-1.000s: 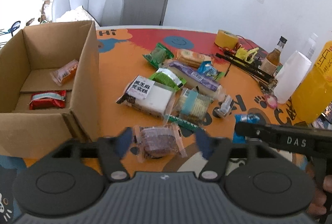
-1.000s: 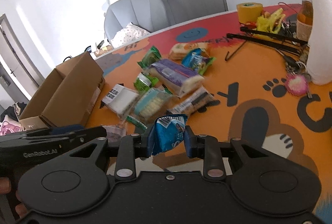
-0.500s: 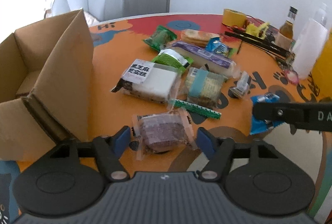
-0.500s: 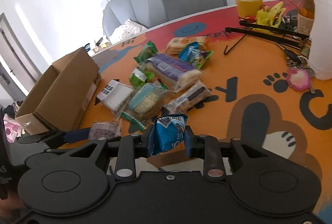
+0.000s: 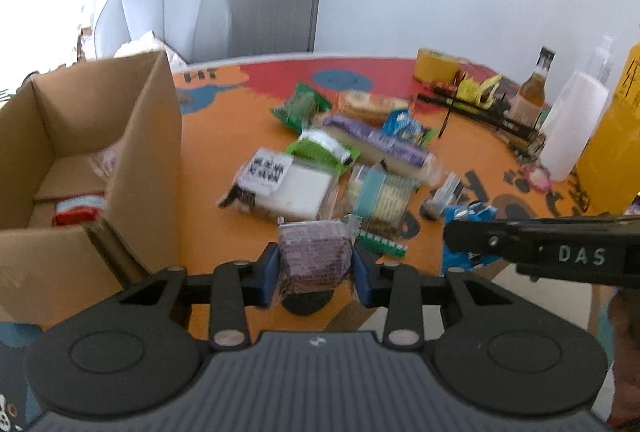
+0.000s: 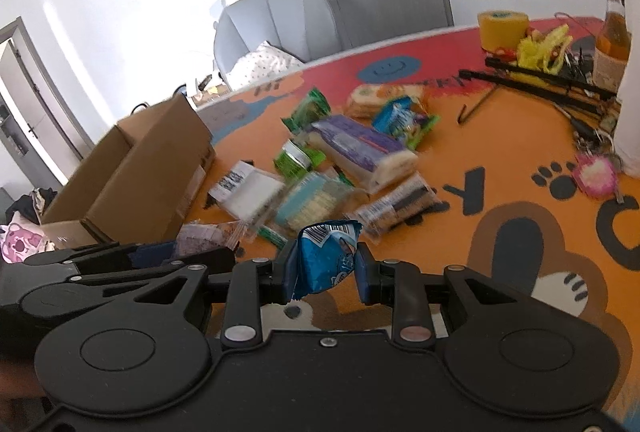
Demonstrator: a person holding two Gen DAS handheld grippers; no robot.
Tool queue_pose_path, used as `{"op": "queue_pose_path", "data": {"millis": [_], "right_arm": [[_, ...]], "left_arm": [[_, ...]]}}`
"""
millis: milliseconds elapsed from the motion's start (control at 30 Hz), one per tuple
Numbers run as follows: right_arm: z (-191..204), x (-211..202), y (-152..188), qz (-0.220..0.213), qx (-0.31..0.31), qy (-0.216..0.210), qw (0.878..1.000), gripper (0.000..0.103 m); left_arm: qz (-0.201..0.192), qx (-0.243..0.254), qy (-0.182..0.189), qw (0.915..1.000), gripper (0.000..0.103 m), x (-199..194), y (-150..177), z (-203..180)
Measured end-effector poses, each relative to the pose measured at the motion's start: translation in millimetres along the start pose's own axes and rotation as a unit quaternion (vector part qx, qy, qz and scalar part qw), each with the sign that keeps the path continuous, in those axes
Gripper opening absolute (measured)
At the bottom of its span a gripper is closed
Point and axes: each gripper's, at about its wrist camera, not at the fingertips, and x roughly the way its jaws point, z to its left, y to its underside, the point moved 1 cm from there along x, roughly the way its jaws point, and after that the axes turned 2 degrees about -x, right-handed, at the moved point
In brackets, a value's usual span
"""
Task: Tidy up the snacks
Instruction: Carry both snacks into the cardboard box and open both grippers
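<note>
Both jaws loaded over a snack-strewn worktop

The left gripper (image 5: 314,274) has just closed onto a soft purple cake packet (image 5: 313,259); the right gripper (image 6: 325,274) pinches a light, crinkly blue packet (image 6: 326,259) at mid-body.

The cardboard box (image 5: 152,136) is plain brown corrugated board, matt and slightly rough, its cut edge showing the fluting. Just beside it, the left hand-held gripper (image 5: 315,274) is matt black plastic with blue pads and small bright metal pins; it pinches a purple cake (image 5: 314,258) in clear, glossy, crinkled film. Farther from the box, the blue snack packet (image 6: 326,260) is shiny printed foil. The worktop (image 6: 500,160) is smooth, with a printed, faintly sheeny covering.
</note>
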Motion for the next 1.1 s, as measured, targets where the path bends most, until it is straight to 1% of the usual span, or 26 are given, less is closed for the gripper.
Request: {"op": "queue_pose_path", "data": {"millis": [300, 433, 700, 1100], "right_arm": [[22.7, -6.7, -19.8, -0.028, -0.014, -0.009, 0.999, 0.028], [34.5, -5.9, -27.6, -0.037, -0.021, -0.016, 0.999, 0.028], [59.7, -3.5, -43.0, -0.050, -0.039, -0.030, 0.998, 0.028], [100.5, 6.5, -55.2, -0.057, -0.068, -0.054, 0.995, 0.028]], "left_arm": [[-0.041, -0.013, 0.000, 0.9991, 0.037, -28.0, -18.9, 15.3], [-0.058, -0.011, -0.003, 0.9982, 0.037, -39.1, -27.2, 23.0], [-0.073, -0.028, -0.008, 0.9969, 0.037, -52.1, -38.4, 43.8], [-0.095, -0.056, -0.031, 0.9934, 0.037, -70.1, -45.1, 82.2]]}}
